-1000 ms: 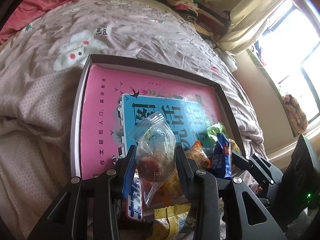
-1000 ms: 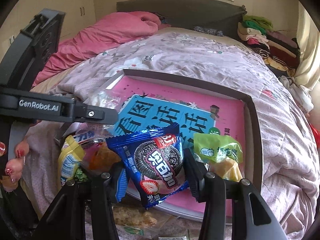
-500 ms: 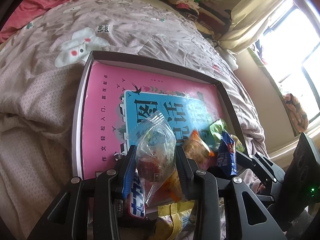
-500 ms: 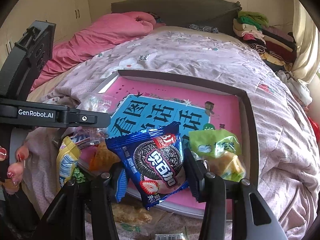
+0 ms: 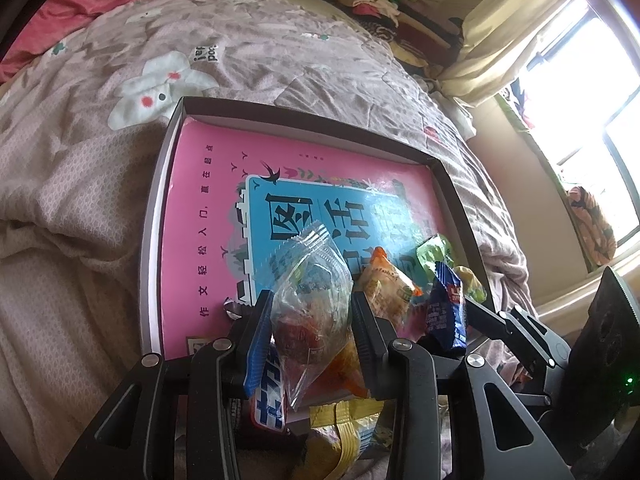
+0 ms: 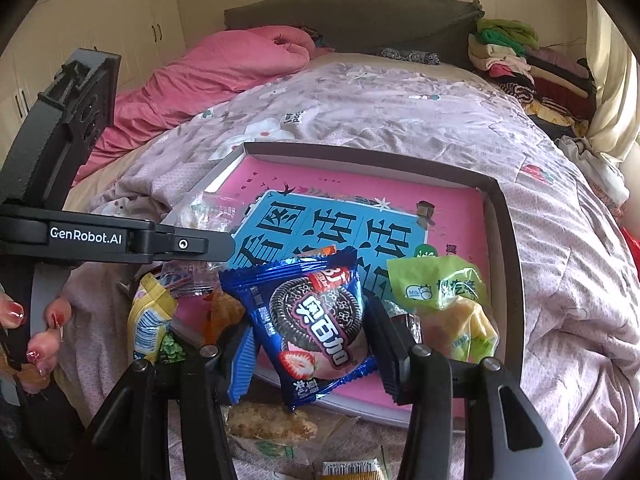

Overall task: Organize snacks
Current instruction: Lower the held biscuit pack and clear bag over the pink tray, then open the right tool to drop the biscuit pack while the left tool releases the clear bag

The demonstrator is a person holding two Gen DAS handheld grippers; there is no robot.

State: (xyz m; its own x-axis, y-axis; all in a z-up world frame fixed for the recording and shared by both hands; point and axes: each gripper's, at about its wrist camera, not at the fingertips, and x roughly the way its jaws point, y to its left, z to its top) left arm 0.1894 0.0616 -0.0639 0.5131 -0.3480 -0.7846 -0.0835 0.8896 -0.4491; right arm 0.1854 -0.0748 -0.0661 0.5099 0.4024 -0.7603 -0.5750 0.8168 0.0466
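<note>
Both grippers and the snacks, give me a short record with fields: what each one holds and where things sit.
left gripper: shut on clear packet
right gripper: shut on blue cookie packet
tray: on the bed, pink and blue book inside
green packet: lying on the book, near the tray's right wall
orange packet: on the book, between the two grippers

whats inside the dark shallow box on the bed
A pink and blue book cover lines the dark shallow cardboard box. A green and yellow snack packet lies on it near the right wall. The near edge is hidden behind the held blue cookie packet and clear packet.
</note>
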